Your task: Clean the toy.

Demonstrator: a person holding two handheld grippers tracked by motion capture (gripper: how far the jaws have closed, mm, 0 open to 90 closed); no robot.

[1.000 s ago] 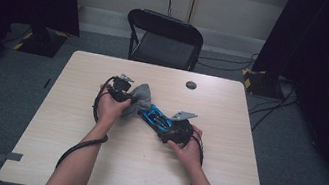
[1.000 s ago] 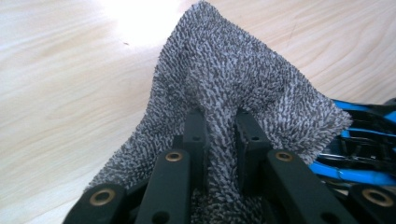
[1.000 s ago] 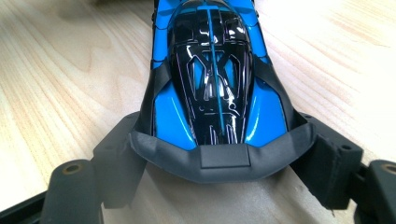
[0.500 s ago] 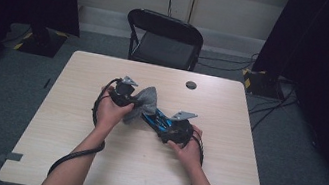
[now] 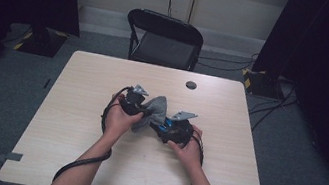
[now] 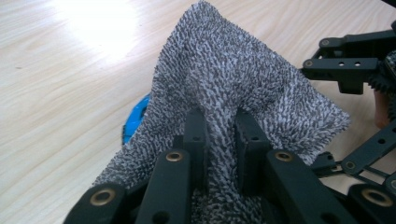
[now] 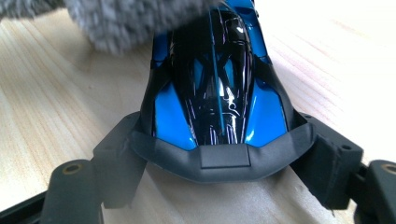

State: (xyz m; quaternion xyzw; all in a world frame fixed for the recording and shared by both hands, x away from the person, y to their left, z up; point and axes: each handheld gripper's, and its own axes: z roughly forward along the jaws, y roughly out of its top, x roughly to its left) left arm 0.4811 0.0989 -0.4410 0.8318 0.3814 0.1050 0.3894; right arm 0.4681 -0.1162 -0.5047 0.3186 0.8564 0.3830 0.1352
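A grey terry cloth (image 5: 152, 113) lies draped over a blue and black toy car (image 5: 159, 124) at the middle of the table. My left gripper (image 5: 142, 109) is shut on the cloth (image 6: 224, 88), a fold of it pinched between its two black jaws. A sliver of the blue car (image 6: 135, 119) peeks out from under the cloth. My right gripper (image 5: 166, 131) is shut on the toy car (image 7: 217, 88), its jaws pressing both sides of the car's rear. The cloth (image 7: 135, 21) covers the car's front end.
The light wooden table (image 5: 105, 72) has a small dark round cap (image 5: 191, 85) near its far edge. A black folding chair (image 5: 164, 39) stands behind the table. Cables trail from both grippers toward the near edge.
My left gripper has carried the cloth to the right onto the car, which lay uncovered a second ago. The right gripper has held the car still.
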